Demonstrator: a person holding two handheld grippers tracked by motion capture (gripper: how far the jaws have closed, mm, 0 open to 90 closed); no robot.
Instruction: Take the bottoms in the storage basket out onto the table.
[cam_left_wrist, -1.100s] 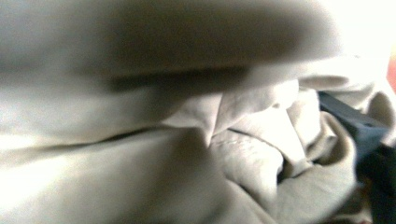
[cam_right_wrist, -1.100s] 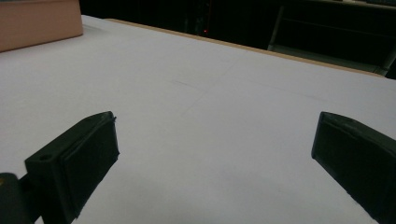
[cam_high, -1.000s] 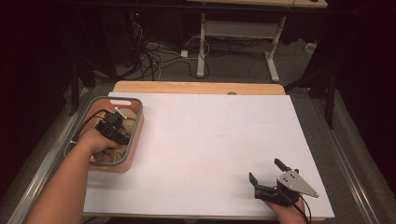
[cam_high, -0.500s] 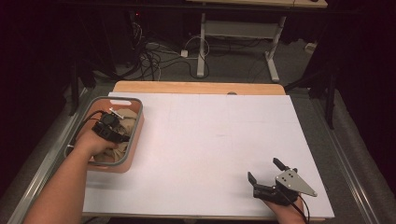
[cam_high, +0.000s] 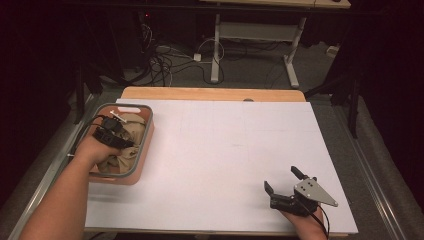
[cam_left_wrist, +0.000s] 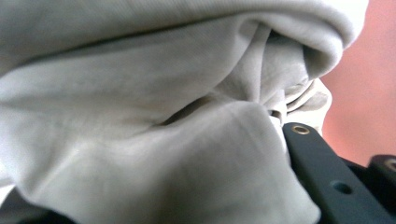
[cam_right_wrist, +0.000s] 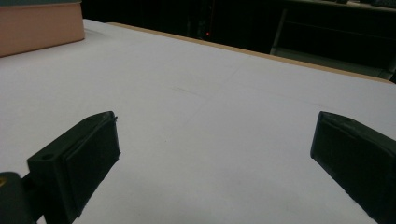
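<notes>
A crumpled beige cloth (cam_high: 131, 126) lies in a salmon tub with a grey rim (cam_high: 146, 137) at the table's left edge. My left gripper (cam_high: 116, 136) reaches down into the tub and its jaws have just been closing; they are now shut on a fold of the cloth (cam_left_wrist: 163, 93), which bulges over them beside one black finger (cam_left_wrist: 322, 163). At the front right of the white table, my right gripper (cam_high: 281, 178) rests open with nothing between its jaws (cam_right_wrist: 215, 135).
The white sheet (cam_high: 225, 150) covers the tabletop, with a wooden strip (cam_high: 210, 93) along the far edge. Beyond it are cables (cam_high: 165, 62) on the floor and a desk frame (cam_high: 250, 35). The tub's outer wall (cam_right_wrist: 37, 28) sits far left in the right gripper view.
The left hand has shifted slightly within the tub, and its gripper sits lower against the cloth. The right gripper has not moved.
</notes>
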